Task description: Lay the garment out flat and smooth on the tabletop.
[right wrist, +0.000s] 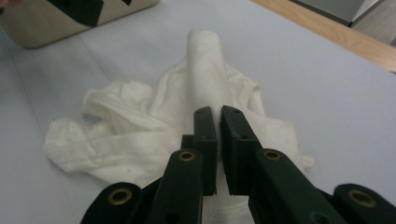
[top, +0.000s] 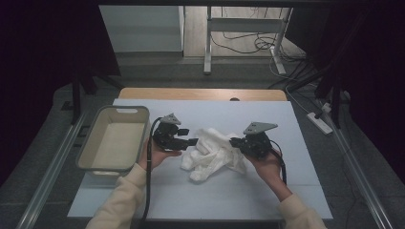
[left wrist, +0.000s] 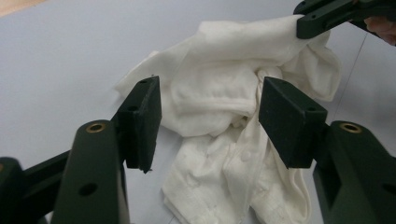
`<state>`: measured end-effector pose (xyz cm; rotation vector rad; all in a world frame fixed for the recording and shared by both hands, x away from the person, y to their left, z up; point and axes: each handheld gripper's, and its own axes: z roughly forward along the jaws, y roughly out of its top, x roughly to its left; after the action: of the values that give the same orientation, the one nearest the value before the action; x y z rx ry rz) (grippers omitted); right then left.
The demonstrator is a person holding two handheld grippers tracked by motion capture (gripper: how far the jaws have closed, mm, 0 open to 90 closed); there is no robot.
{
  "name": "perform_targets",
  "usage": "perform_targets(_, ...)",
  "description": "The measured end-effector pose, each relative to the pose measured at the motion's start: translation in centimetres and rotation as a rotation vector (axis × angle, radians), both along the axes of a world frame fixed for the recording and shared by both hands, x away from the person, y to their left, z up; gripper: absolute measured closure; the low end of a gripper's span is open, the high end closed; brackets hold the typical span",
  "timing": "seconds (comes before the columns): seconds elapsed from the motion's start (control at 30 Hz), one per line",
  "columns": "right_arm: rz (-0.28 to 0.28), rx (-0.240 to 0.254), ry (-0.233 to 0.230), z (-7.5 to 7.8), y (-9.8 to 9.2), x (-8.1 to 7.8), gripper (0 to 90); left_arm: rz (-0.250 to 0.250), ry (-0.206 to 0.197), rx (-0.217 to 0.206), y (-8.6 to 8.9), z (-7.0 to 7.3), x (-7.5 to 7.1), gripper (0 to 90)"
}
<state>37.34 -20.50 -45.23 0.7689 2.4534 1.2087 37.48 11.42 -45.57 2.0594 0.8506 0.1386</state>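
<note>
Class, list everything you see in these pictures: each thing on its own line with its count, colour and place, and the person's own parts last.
cloth: one, white, crumpled at the middle of the sheet, between the two claws
bin: one, grey-beige, at the left edge of the sheet
sheet: one, pale blue-grey, covering the table
table: one, light wood, its far edge showing beyond the sheet
power strip: one, white, on the floor at the right
left claw: one, black, jaws open around the cloth's left side
right claw: one, black, shut on a fold of the cloth
sleeves: two, cream, at the bottom edge
</note>
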Motion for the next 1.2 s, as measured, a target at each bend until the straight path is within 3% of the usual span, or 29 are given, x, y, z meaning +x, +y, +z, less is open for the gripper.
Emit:
perform_targets(0.2,-0.051,0.009,0.002,-0.2,-2.3,-0.1,84.7,0.001,-0.003,0.004,0.0,0.0,0.0,39.6)
perform_targets(0.43,-0.09,-0.004,-0.002,-0.2,-3.6,0.3,84.8,0.003,0.001,0.007,0.2,-0.1,0.0,39.5)
perform_targets(0.53,-0.105,-0.007,0.017,-0.6,-4.1,0.6,83.7,0.003,0.001,0.009,0.3,-0.1,0.0,39.4)
perform_targets(0.63,-0.118,-0.002,0.015,-0.8,-3.9,0.6,69.2,0.005,-0.002,0.007,0.3,-0.1,0.0,39.3)
perform_targets(0.73,-0.122,0.005,-0.053,-0.1,-2.7,0.0,52.7,0.004,-0.002,0.01,0.3,-0.1,0.0,39.3)
perform_targets(0.8,-0.107,-0.004,-0.097,0.3,-1.5,-0.4,48.6,0.003,0.001,0.011,0.2,-0.2,0.0,39.2)
perform_targets(0.87,-0.04,0.009,-0.074,0.3,0.6,-0.5,48.6,0.004,0.003,0.012,0.2,-0.2,0.1,39.1)
perform_targets(0.9,-0.04,0.009,-0.074,0.3,0.6,-0.5,48.6,0.004,0.003,0.013,0.2,-0.2,0.1,39.1)
perform_targets(1.0,0.044,-0.032,-0.037,-0.5,3.6,-0.4,49.2,0.003,0.003,0.015,0.2,-0.3,0.0,39.1)
perform_targets(1.07,0.061,-0.039,-0.028,-0.7,4.3,-0.3,49.1,0.004,0.004,0.013,0.2,-0.3,0.0,39.1)
perform_targets(1.13,0.086,-0.081,0.016,-1.5,6.0,0.3,48.0,0.004,0.005,0.013,0.2,-0.4,0.1,39.1)
perform_targets(1.2,0.089,-0.093,0.018,-1.8,6.4,0.4,48.4,0.007,0.007,0.012,0.3,-0.4,0.1,39.1)
